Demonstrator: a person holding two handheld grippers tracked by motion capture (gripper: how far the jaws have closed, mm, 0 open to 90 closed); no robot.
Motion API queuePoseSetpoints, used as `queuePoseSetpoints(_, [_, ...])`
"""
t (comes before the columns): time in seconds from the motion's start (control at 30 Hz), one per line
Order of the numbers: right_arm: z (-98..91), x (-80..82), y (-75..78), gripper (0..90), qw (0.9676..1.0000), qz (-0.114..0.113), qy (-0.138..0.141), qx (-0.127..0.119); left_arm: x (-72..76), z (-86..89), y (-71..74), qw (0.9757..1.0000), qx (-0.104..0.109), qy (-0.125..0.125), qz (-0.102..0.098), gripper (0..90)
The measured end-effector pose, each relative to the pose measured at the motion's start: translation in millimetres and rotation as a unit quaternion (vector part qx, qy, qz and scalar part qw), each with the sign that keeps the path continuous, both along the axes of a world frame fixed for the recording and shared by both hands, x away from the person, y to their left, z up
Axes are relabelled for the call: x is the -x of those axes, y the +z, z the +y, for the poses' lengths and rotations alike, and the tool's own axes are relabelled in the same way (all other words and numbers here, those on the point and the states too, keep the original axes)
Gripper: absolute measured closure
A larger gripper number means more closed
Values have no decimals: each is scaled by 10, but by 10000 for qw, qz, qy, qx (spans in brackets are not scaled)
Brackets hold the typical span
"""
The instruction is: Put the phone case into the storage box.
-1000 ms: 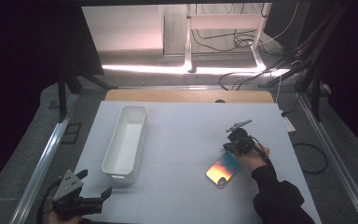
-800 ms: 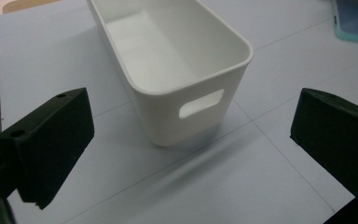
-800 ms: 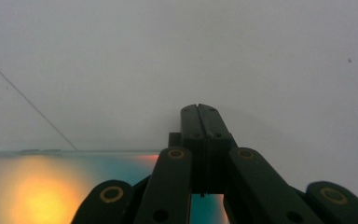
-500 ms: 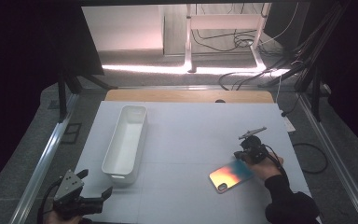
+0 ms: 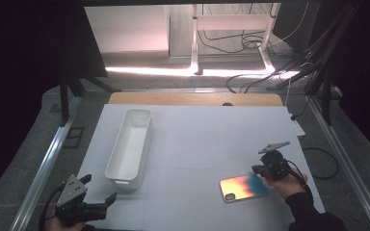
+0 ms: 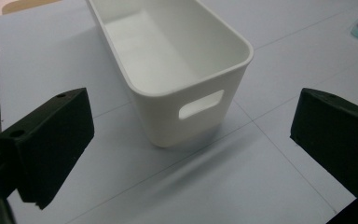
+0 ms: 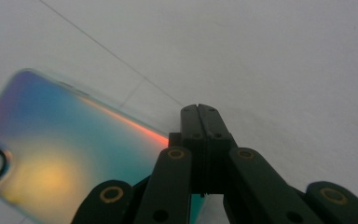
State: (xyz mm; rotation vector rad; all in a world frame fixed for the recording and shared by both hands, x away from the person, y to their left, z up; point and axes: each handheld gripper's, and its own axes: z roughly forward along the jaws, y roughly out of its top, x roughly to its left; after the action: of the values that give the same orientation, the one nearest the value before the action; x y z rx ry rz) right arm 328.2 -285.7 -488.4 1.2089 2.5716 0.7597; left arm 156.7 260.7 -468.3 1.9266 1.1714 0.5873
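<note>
From the high view, I see my right tool (image 5: 259, 169) at the near right of the table (image 5: 197, 139), clamped on the right edge of an iridescent phone case (image 5: 243, 186); my left tool (image 5: 107, 201) sits at the near left corner, just short of the white plastic bin (image 5: 130, 142). In the left gripper view, my jaws stand wide apart, nothing between them, the bin (image 6: 177, 60) ahead. In the right gripper view, my jaws are pinched together on the case's (image 7: 60, 149) edge.
</note>
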Motion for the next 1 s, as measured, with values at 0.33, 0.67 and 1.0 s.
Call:
queuePoseSetpoints(0.33, [256,321,71,896,9963,-11,822,-257,-4,-3,1,10000,-15,7,9,1])
queuePoseSetpoints(0.67, [526,565,20,896,9868,200,1556,-392,-4,-1,0,10000,-13,14,12,1])
queuePoseSetpoints(1.0, [675,709,-82,896,9787,444,2001,-138,-6,-1,0,10000,-11,19,15,1])
